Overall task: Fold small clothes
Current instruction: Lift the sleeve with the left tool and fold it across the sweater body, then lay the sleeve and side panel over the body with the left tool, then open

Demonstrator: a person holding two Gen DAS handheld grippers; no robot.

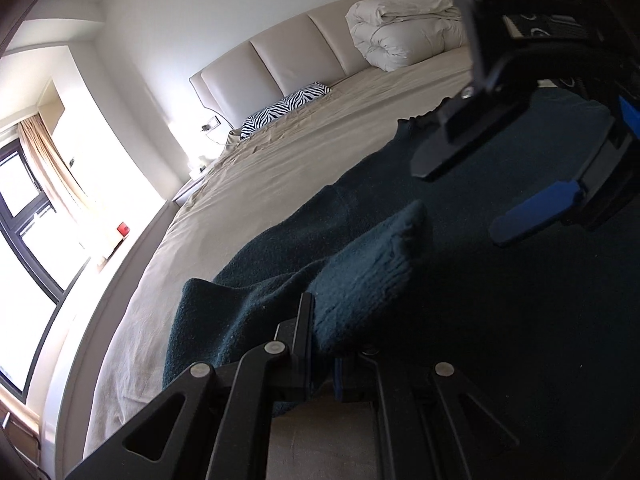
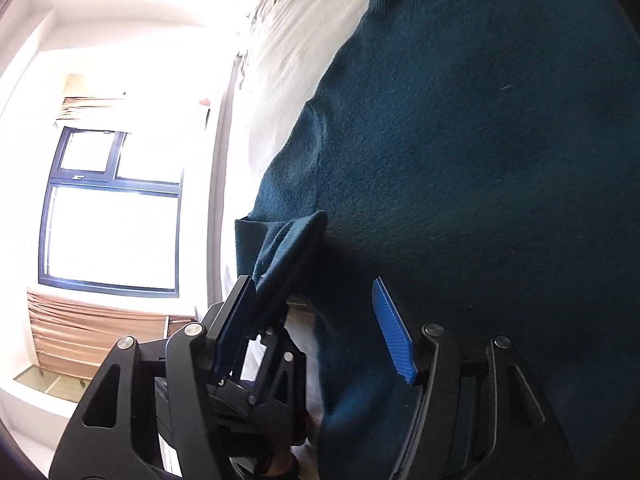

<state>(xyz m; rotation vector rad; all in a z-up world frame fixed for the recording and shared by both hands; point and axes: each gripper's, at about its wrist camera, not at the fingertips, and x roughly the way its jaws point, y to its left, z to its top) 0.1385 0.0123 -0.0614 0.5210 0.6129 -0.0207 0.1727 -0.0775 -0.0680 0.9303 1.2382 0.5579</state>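
A dark teal knit sweater [image 1: 500, 300] lies spread on the beige bed sheet [image 1: 248, 200]. My left gripper [image 1: 324, 344] is shut on a raised fold of the sweater's edge [image 1: 368, 264] near the sweater's near corner. My right gripper [image 1: 480, 184] hovers open just above the sweater, to the right of the left one, its blue pad [image 1: 532, 212] showing. In the right wrist view the right gripper [image 2: 316, 328] is open and empty over the sweater [image 2: 460, 140]. The left gripper [image 2: 256, 320] shows there too, pinching the teal fold [image 2: 288, 248].
The bed has a padded cream headboard [image 1: 296, 56], a rolled white duvet [image 1: 404, 28] and a zebra-print pillow [image 1: 284, 108] at its head. A bright window [image 2: 112, 208] with beige curtains and a low wooden cabinet [image 2: 96, 340] stand beyond the bed's left edge.
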